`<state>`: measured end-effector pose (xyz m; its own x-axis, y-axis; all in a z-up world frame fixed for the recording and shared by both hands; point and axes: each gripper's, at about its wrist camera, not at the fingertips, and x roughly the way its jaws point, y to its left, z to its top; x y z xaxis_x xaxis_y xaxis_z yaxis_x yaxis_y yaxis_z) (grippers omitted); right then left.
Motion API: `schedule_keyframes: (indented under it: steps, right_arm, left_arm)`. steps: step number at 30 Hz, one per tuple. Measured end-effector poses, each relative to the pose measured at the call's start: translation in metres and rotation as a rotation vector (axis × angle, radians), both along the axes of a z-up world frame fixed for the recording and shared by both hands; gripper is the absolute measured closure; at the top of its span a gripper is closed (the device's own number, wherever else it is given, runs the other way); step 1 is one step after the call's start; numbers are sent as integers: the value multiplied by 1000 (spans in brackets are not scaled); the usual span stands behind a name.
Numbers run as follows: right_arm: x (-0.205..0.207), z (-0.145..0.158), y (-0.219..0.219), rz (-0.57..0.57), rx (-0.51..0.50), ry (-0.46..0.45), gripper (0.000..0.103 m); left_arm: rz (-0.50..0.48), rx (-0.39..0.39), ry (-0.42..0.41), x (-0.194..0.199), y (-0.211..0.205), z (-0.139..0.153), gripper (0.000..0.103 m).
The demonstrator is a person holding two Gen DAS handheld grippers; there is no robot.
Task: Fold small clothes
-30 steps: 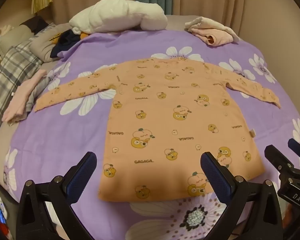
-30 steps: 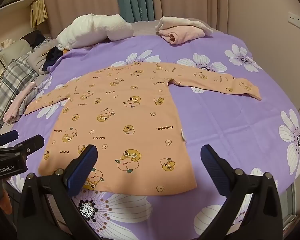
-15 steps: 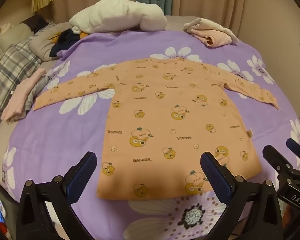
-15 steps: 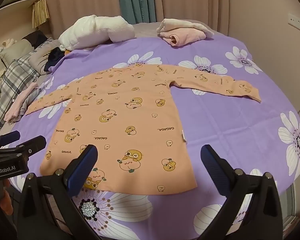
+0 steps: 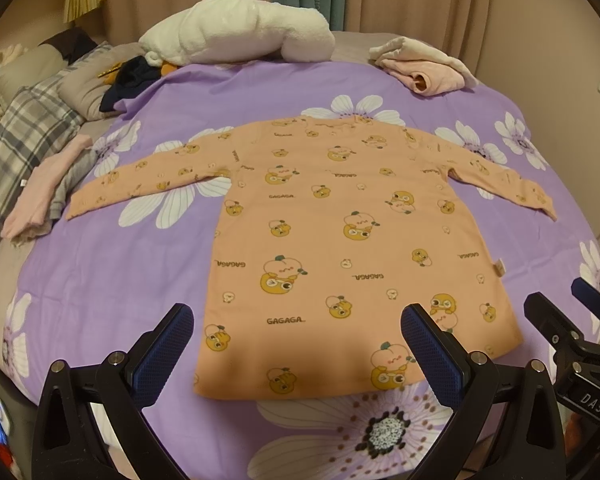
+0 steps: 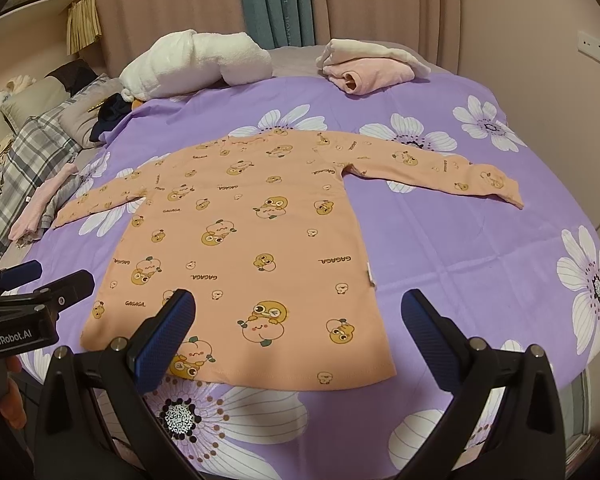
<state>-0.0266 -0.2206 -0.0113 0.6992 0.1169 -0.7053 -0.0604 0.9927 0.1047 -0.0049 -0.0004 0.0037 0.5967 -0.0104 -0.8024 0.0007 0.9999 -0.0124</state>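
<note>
lying flat with both sleeves spread, an orange cartoon-print top point(image 5: 340, 240) fills the middle of the purple flowered bedspread point(image 5: 112, 280); left gripper point(image 5: 298, 344) and right gripper point(image 6: 298, 324) hover spread wide above its hem near the bedspread's front edge

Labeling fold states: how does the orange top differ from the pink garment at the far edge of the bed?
The orange top lies spread flat, both sleeves stretched out; the pink garment is bunched into a compact bundle. The top carries cartoon prints and GAGAGA lettering; the pink one looks plain. The top sits mid-sheet near both grippers; the pink one sits far off by the curtains. Both rest on the bed, untouched.
</note>
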Motion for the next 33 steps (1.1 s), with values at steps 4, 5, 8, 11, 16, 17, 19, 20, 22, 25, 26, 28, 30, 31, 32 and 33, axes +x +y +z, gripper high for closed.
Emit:
schedule_keyframes:
  steps: [4, 5, 8, 11, 16, 17, 19, 20, 22, 25, 26, 28, 30, 31, 32, 33]
  right_arm:
    - [1, -1, 0, 3, 2, 3, 0]
    - [1, -2, 1, 3, 3, 3, 0]
    - [0, -3, 1, 2, 3, 3, 0]
    - [0, -4, 2, 2, 4, 3, 0]
    - [0, -4, 2, 3, 5, 4, 0]
    - [0, -4, 2, 3, 4, 3, 0]
    - [-1, -4, 2, 3, 3, 3, 0]
    - [0, -4, 2, 3, 4, 3, 0]
    - [-1, -4, 2, 2, 4, 2, 0]
    - [-1, -4, 2, 2, 4, 4, 0]
    - [-1, -4, 2, 2, 3, 3, 0]
    - [-1, -4, 2, 2, 4, 3, 0]
    - [0, -4, 2, 2, 5, 3, 0]
    - [0, -4, 2, 1, 4, 4, 0]
    - [0, -4, 2, 2, 4, 3, 0]
    - [-1, -4, 2, 1, 4, 3, 0]
  left_arm:
    - [0, 0, 0, -1, -1, 2, 1]
    - [-1, -1, 1, 0, 1, 1, 1]
    - [-1, 0, 2, 0, 0, 2, 1]
    - [-1, 0, 4, 0, 0, 2, 1]
    - [0, -2, 5, 1, 0, 1, 1]
    - [0, -2, 5, 1, 1, 1, 1]
    - [-1, -3, 6, 1, 1, 1, 1]
    - [-1, -4, 6, 0, 1, 1, 1]
    - [-2, -4, 5, 1, 1, 0, 1]
    - [-1, -3, 5, 1, 1, 0, 1]
    - [-1, -4, 5, 1, 1, 0, 1]
    - [-1, -3, 6, 1, 1, 0, 1]
    - [-1, -3, 5, 1, 1, 0, 1]
    - [-1, -3, 5, 0, 1, 0, 1]
    - [-1, -3, 5, 1, 1, 0, 1]
    - [-1, -2, 5, 0, 1, 0, 1]
